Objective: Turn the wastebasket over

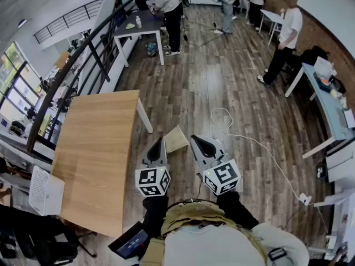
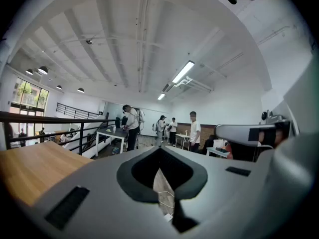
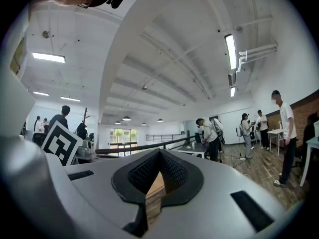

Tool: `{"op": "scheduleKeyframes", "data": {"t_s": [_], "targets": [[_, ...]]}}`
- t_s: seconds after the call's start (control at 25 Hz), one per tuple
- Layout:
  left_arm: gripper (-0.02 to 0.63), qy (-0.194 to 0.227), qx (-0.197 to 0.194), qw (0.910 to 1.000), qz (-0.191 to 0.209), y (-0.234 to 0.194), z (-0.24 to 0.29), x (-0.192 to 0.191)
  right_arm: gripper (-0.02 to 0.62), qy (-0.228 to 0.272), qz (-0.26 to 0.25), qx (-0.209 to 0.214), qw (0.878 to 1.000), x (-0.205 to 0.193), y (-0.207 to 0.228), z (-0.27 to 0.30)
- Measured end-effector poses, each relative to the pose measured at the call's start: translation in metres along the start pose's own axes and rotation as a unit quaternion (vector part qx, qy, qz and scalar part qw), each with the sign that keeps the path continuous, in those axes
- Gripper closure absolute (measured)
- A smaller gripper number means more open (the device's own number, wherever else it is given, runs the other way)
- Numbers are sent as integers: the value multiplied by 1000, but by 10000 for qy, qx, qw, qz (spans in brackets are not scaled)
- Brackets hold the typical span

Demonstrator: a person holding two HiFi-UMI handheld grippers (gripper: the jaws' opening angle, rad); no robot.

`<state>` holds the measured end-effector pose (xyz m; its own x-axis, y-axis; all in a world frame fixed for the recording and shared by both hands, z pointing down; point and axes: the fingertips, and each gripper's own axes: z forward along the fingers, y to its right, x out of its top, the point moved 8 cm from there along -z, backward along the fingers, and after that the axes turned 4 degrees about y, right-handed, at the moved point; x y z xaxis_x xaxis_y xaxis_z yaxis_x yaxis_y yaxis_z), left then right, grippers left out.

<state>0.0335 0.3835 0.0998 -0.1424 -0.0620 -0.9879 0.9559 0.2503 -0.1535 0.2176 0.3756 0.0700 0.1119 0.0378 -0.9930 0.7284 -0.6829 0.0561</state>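
Well, I see the white mesh wastebasket (image 1: 43,188) at eight o'clock, at the table's (image 1: 94,148) near-left corner. Toward six, my left tongs (image 1: 159,142) and right tongs (image 1: 196,139) are both pinched together, empty, level above the floor (image 1: 222,87).

The table (image 1: 94,148) stands at the left, with a railing (image 1: 72,65) behind it and a crate (image 1: 44,190) at its near left edge. Just right of it, the left gripper (image 1: 160,141) and right gripper (image 1: 196,139) are side by side, the wastebasket (image 1: 176,139) on the floor between their tips. A cable (image 1: 249,140) runs over the floor to the right.
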Motion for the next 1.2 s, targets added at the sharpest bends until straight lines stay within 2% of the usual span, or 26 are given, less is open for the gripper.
{"op": "scheduleKeyframes", "data": {"t_s": [0.68,1.2], "targets": [[604,19,-12,10000,-91,-27,11,1,575,-67,-136,-97,9998,-5,-5,28],[604,-351,128,9987,-334,-56,-14,-22,575,-524,-53,-246,9983,-32,-28,37]]}}
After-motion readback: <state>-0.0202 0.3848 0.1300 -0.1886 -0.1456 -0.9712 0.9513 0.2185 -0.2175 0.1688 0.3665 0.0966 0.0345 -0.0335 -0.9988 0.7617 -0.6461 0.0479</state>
